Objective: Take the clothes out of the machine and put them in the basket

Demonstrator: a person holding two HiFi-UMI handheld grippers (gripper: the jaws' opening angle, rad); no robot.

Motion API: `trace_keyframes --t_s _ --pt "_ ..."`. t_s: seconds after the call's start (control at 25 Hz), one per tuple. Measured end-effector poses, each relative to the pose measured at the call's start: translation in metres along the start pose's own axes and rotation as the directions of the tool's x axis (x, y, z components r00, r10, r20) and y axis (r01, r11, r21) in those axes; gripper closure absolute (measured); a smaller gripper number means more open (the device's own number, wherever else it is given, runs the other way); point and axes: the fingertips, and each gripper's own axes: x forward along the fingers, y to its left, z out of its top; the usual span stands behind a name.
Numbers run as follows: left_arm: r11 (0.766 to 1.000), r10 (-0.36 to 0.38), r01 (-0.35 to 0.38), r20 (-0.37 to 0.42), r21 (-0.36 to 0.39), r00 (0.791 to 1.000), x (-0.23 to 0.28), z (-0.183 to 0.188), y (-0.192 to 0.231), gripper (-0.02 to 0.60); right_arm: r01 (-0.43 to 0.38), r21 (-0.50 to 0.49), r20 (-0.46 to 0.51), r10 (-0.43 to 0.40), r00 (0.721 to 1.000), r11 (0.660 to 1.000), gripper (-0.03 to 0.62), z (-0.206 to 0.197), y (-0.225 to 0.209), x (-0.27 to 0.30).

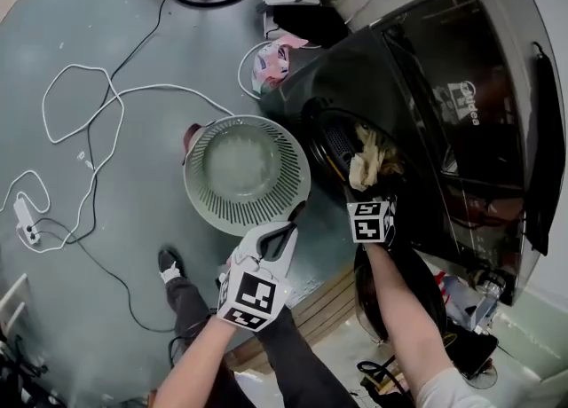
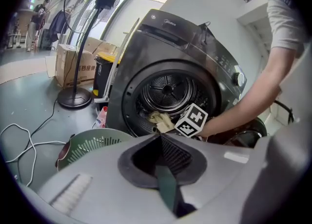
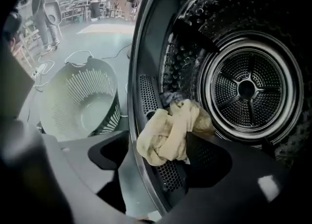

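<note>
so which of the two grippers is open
The right gripper: its jaws stand apart either side of the yellow cloth at the drum mouth. The left gripper is shut.

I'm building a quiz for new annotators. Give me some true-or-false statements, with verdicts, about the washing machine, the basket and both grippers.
The green basket already holds clothes. False: nothing lies in it.
A pale yellow cloth lies at the mouth of the drum. True.
The left gripper grips the cloth. False: its jaws are together on nothing, near the basket.
The right gripper has its jaws apart, with the cloth between them. True.
The washing machine is closed. False: its front stands open.
</note>
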Motion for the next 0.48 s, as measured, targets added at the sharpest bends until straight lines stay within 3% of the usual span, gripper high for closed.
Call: trace_keyframes --t_s 0.08,0.24,0.4,0.48 --pt "1.000 0.008 -0.008 -0.018 -0.013 1.000 -0.001 -0.012 0.004 0.525 -0.007 -0.047 -0.027 0.006 1.000 0.999 0.227 -0.005 0.001 0.018" --pt "0.999 0.027 -0.028 -0.012 -0.041 1.000 -0.001 -0.023 0.007 0.525 0.035 -0.081 -0.081 -0.042 0.996 0.996 0.227 -0.014 -0.028 0.041" --pt "0.995 0.050 -0.049 0.017 -0.082 0.999 -0.004 -0.030 0.008 0.525 0.002 -0.015 -0.129 -0.003 0.992 1.000 0.234 -0.027 -0.043 0.056" --pt "0.995 0.055 -0.053 0.014 -0.088 0.998 -0.002 -0.037 0.008 0.525 -0.016 -0.010 -0.105 0.015 0.994 1.000 0.276 -0.020 -0.044 0.053"
